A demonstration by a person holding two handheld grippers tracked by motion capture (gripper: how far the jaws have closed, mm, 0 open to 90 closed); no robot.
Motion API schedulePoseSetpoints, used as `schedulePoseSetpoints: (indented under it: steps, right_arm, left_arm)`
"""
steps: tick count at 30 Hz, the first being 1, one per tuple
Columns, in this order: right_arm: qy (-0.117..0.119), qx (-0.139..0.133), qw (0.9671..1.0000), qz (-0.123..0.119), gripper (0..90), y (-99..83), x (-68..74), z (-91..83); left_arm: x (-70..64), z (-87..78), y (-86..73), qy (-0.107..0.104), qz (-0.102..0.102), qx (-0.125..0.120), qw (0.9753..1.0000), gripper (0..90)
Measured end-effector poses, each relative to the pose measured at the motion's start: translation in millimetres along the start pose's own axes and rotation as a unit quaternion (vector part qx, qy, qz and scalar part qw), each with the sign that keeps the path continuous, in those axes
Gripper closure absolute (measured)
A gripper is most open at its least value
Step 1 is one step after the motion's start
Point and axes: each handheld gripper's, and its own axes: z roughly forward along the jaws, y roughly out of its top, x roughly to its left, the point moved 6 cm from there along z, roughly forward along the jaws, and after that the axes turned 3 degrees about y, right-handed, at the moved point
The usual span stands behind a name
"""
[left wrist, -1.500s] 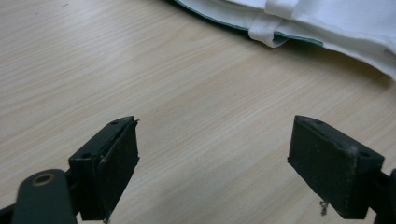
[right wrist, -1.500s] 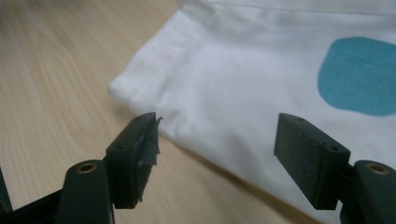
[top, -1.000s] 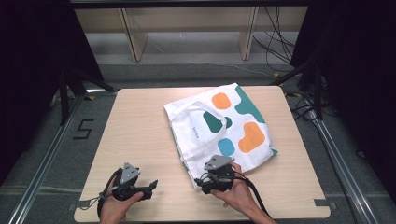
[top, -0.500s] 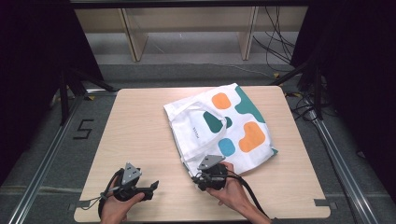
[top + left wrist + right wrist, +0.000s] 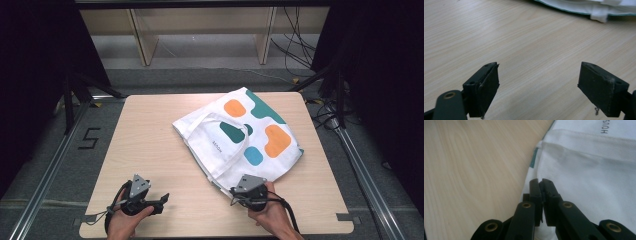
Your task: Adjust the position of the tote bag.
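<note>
A white tote bag (image 5: 240, 135) with orange, teal and blue patches lies flat on the wooden table (image 5: 150, 135), handles on top. My right gripper (image 5: 234, 192) is at the bag's near corner, jaws pointing left. In the right gripper view its jaws (image 5: 540, 181) are shut tip to tip over the bag's white edge (image 5: 586, 170), and I see no cloth between them. My left gripper (image 5: 161, 202) rests near the table's front left. It stands open (image 5: 539, 67) over bare wood, with the bag's edge (image 5: 579, 6) far ahead.
Metal rails run along both sides of the table, and a wooden shelf frame (image 5: 200, 30) stands behind it. Cables hang at the back right. Bare tabletop lies left of the bag.
My right gripper has shifted a little to the right and toward the person along the bag's near corner. The bag and the left gripper stay put.
</note>
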Motion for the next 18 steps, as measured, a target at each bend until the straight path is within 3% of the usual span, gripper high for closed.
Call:
schedulePoseSetpoints:
  steps: [4,5,6,7,10,13,14,16,17,18]
  right_arm:
    - [-0.008,-0.002,1.0,0.0,88.1,-16.2,-5.7,-18.3]
    - [-0.013,-0.006,0.9999,0.003,88.2,-27.6,-12.1,-31.3]
    - [-0.013,-0.006,0.9999,0.003,88.2,-27.6,-12.1,-31.3]
    - [-0.025,-0.009,0.9994,0.02,88.2,-39.9,-18.9,-46.2]
    - [-0.037,-0.01,0.9991,0.018,88.3,-52.1,-26.4,-59.8]
    - [-0.056,-0.018,0.9976,0.035,88.5,-71.4,-40.1,-79.5]
    - [-0.071,-0.018,0.9959,0.054,88.6,-82.2,-48.0,-89.9]
    - [-0.083,-0.019,0.9945,0.061,88.6,-88.8,-55.0,-95.9]
    - [-0.091,-0.023,0.9933,0.068,88.6,-93.4,-61.3,-100.6]
    - [-0.091,-0.023,0.9933,0.068,88.6,-93.4,-61.3,-100.6]
  left_arm:
    - [0.2,-0.3,0.5,0.005,-0.002,-0.002,1.0,16.2]
    - [-1.4,0.6,2.1,0.008,-0.018,-0.011,0.9997,16.4]
    - [-1.4,0.6,2.1,0.008,-0.018,-0.011,0.9997,16.5]
    - [-0.8,2.3,5.7,0.011,-0.018,-0.025,0.9995,16.7]
    - [-0.4,7.3,10.3,0.006,-0.017,-0.026,0.9995,16.7]
    - [-1.0,17.8,20.0,0.024,-0.004,-0.027,0.9993,17.1]
    - [-0.1,26.9,26.8,0.024,0.005,-0.025,0.9994,17.3]
    - [-1.2,32.9,30.7,0.025,-0.003,-0.033,0.9992,17.8]
    - [-0.4,48.5,38.7,0.03,0.016,-0.018,0.9993,18.7]
    - [-0.4,48.5,38.7,0.03,0.016,-0.018,0.9993,19.1]
